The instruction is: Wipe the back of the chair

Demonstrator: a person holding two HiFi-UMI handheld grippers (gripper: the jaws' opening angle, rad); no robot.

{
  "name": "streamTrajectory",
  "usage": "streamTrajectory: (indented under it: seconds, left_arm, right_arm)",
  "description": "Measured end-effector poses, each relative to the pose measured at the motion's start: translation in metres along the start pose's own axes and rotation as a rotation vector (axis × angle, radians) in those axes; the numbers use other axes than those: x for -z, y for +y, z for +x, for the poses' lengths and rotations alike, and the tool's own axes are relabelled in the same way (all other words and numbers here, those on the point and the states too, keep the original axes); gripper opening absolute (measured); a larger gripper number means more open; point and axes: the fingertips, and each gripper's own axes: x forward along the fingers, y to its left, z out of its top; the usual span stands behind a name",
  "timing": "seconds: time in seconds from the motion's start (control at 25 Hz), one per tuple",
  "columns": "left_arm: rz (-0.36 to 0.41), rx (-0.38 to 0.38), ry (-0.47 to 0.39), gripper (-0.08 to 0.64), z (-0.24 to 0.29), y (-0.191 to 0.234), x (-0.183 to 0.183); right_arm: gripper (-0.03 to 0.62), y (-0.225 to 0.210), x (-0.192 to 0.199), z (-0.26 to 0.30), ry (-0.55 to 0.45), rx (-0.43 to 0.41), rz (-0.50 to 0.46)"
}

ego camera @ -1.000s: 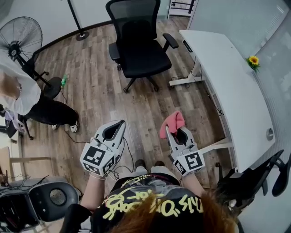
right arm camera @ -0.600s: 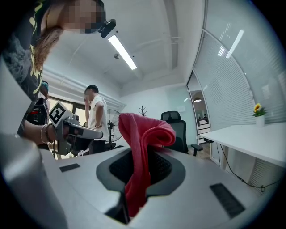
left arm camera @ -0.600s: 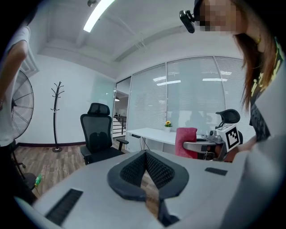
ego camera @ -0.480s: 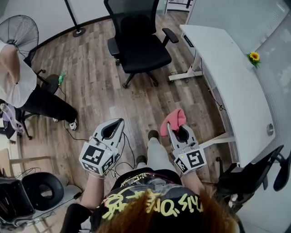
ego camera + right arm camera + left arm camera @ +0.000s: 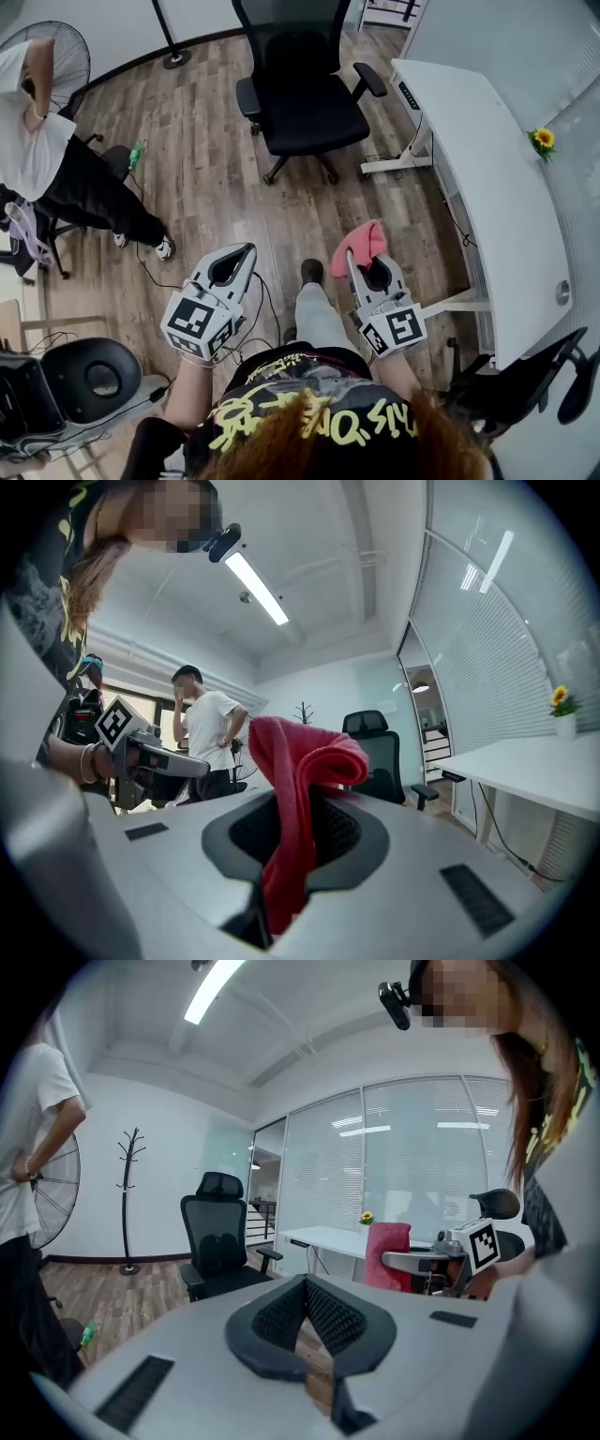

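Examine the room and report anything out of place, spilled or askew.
A small green bottle-like object lies loose on the wooden floor beside the standing person, where it could be stepped on. The black mesh office chair stands upright; nothing looks spilled.

Chair (image 5: 302, 89) ahead on floor (image 5: 216, 187); worktop (image 5: 487, 197) to its right, flower (image 5: 542, 141) on it; fan (image 5: 67, 47) far left; cloth (image 5: 360, 244) in right tool (image 5: 359, 265).

Grey left gripper (image 5: 242, 255) sat lower centre, jaws pinched together, empty; grey right gripper (image 5: 367, 267) beside it was clamped on a red cloth (image 5: 360, 241).
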Motion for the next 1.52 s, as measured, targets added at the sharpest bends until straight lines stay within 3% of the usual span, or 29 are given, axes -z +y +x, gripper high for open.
streamTrajectory:
  seconds: [0.36,0.88,1.12,1.52]
  left_arm:
    - [0.019,-0.014,-0.015,-0.006,0.078,0.053,-0.032]
    - [0.016,-0.033,-0.049,-0.006,0.219,0.126,-0.103]
    - [0.007,-0.045,-0.042,-0.006,0.243,0.147,-0.109]
    - [0.007,-0.024,-0.014,-0.006,0.255,0.166,-0.112]
  right_arm:
    - [0.061,-0.065,-0.003,0.074,0.004,-0.002,0.001]
    - [0.061,-0.181,-0.04,0.206,-0.005,-0.044,-0.026]
    - [0.061,-0.188,-0.041,0.241,-0.007,-0.085,-0.036]
    - [0.061,-0.195,-0.032,0.256,0.019,-0.053,-0.016]
